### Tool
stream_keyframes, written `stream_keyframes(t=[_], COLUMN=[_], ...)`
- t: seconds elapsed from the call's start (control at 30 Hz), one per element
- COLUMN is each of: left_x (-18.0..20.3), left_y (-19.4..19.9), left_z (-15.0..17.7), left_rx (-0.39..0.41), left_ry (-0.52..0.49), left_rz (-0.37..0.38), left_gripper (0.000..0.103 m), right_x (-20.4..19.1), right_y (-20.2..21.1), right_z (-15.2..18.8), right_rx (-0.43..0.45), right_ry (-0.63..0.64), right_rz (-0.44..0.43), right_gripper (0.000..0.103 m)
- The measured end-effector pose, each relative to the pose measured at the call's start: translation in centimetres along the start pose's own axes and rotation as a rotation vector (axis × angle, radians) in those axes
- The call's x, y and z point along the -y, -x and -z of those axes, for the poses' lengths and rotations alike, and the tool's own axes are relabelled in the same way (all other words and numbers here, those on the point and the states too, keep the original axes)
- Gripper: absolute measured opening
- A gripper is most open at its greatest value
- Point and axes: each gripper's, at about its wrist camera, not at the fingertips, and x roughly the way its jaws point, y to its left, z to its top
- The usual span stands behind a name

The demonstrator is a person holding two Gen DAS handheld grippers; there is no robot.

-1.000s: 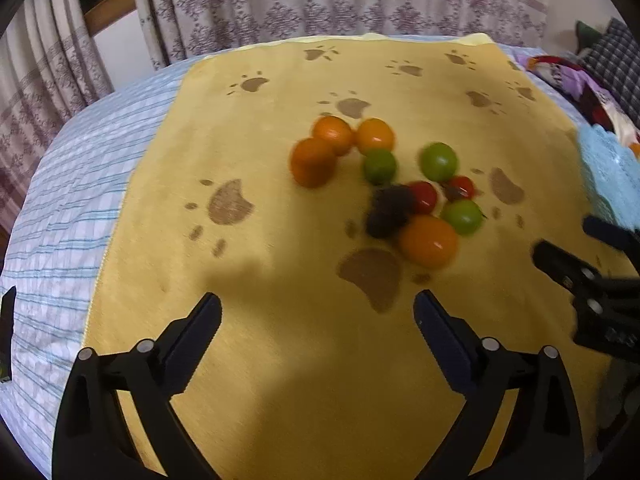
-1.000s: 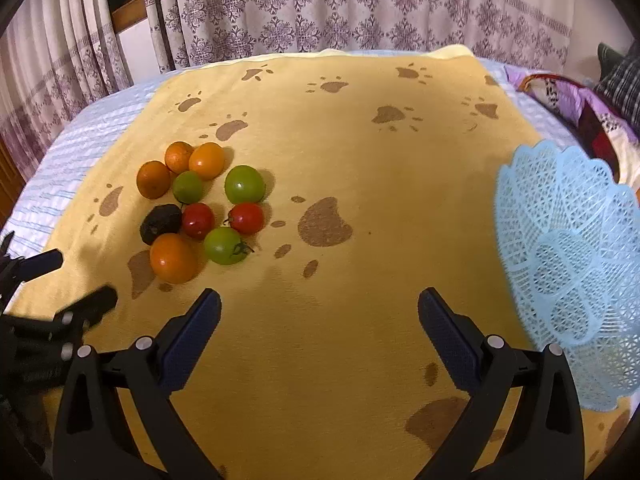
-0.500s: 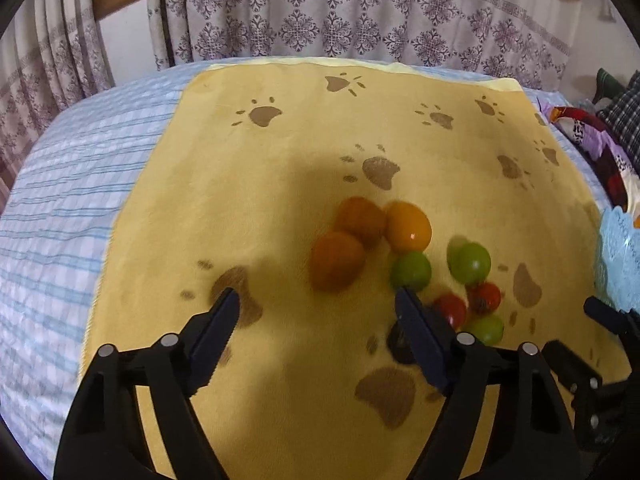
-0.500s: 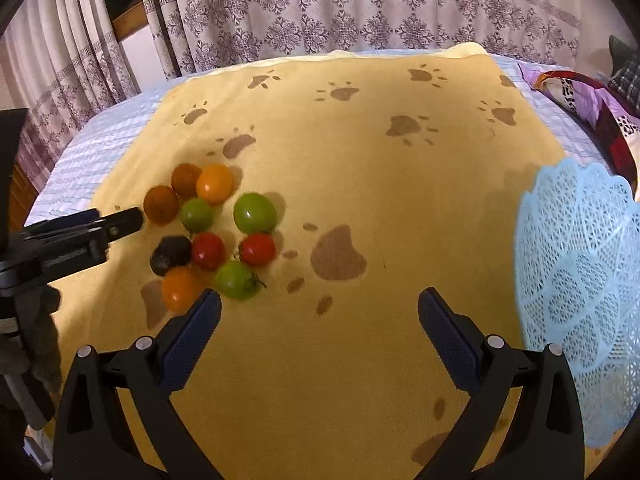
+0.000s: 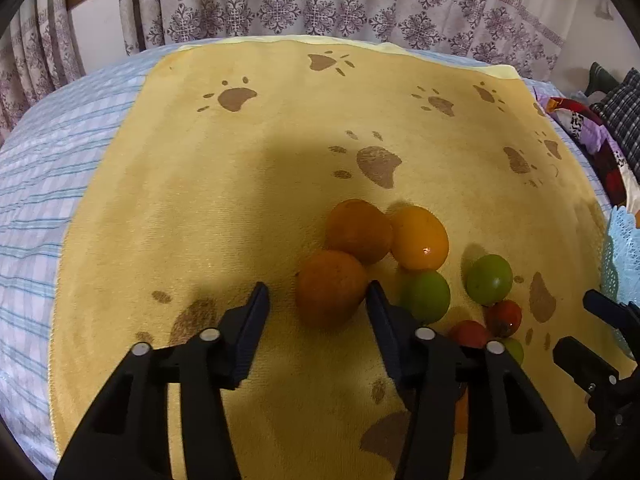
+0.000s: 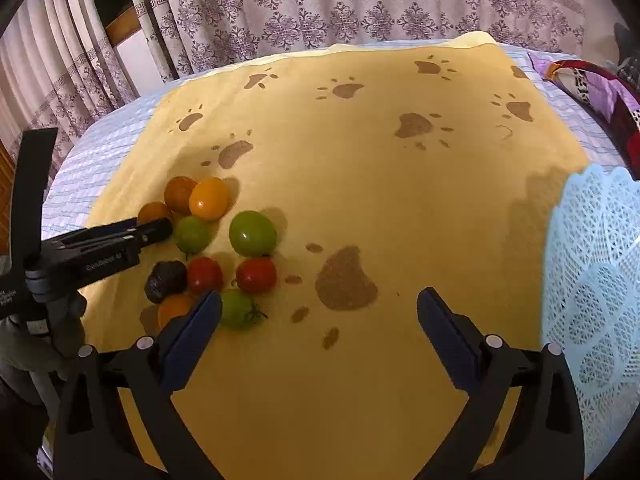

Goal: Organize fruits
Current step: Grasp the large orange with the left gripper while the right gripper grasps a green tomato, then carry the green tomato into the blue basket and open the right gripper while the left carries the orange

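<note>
Black jaws of the left gripper (image 5: 316, 300) are closing around the nearest orange fruit (image 5: 330, 288): they stood wide a second ago with the whole cluster well ahead, and now they are straddling this 1 fruit. The right pad is already at its side, while a gap is still showing on the left. That is suggesting the first pick is just being made. Just behind it, 2 more orange fruits (image 5: 360, 230) are sitting touching each other, with green fruits (image 5: 426, 296) and red tomatoes (image 5: 504, 317) to the right on the yellow paw-print towel (image 5: 248, 200). The right gripper (image 6: 320, 320) is hanging wide and empty near the pale blue lattice basket (image 6: 596, 280), likely the destination.
</note>
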Motion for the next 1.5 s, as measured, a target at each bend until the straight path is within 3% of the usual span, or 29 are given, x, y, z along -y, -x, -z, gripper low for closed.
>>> stream_keyframes(t=[0.07,0.33,0.67,0.83,1.17,1.5], left_x=[0.1,-0.8,-1.7,-0.9,0.6,3.2], left_y=[0.1,2.3,4.4,5.1,6.8,9.8], left_z=[-0.1,0.8,1.7,1.6,1.4,1.8], left_rx=[0.004,0.040,0.054,0.065,0.094,0.134], left_ry=[0.001,0.044,0.083,0.067,0.050,0.014], left_rz=[0.016,0.039,0.013,0.019,0.027,0.026], left_gripper=[0.036,0.035,0.036,0.036,0.036,0.036], right_x=[-0.4,-2.1,-4.5,-4.5,-3.0,0.4], right_y=[-0.2,-2.2,-5.6,-6.3,-1.8,3.6], right_z=[-0.5,-2.5,-3.8,-3.8,-4.7,-4.4], right_rx=[-0.001,-0.020,-0.085,-0.111,-0.029,0.037], right_ry=[0.009,0.041,0.114,0.113,0.058,0.000], right_rz=[-0.005,-0.057,-0.082,-0.083,-0.132,-0.126], right_gripper=[0.090,0.068,0.054,0.034,0.034,0.034])
